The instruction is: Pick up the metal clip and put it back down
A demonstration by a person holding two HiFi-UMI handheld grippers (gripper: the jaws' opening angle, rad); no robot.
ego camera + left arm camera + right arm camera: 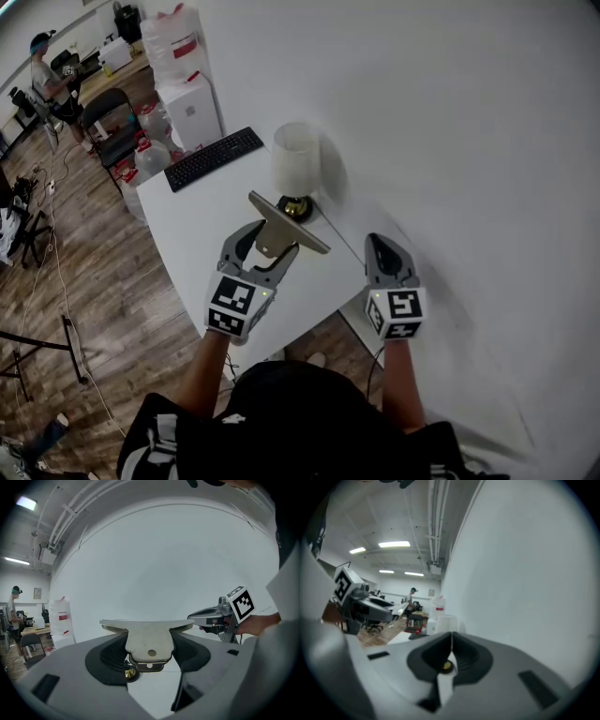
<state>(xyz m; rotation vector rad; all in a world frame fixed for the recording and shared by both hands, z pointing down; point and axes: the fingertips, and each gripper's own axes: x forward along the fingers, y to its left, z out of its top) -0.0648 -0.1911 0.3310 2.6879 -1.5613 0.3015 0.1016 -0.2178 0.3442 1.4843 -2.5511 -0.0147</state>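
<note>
A large metal clip (281,228) with a wide flat top bar hangs above the white table (192,230). My left gripper (270,246) is shut on its handle. In the left gripper view the clip (148,640) fills the gap between the two dark pads (108,657), its bar lying level across them. My right gripper (380,246) is to the right of the clip, clear of it. Its jaws are shut with nothing between them (451,645). It also shows in the left gripper view, where the right gripper (206,617) points left.
A white lamp with a brass base (296,167) stands just beyond the clip. A black keyboard (214,157) lies at the table's far end. A white wall (469,141) runs along the right. Water jugs (173,42), a chair (105,117) and a person (47,80) are at the far left.
</note>
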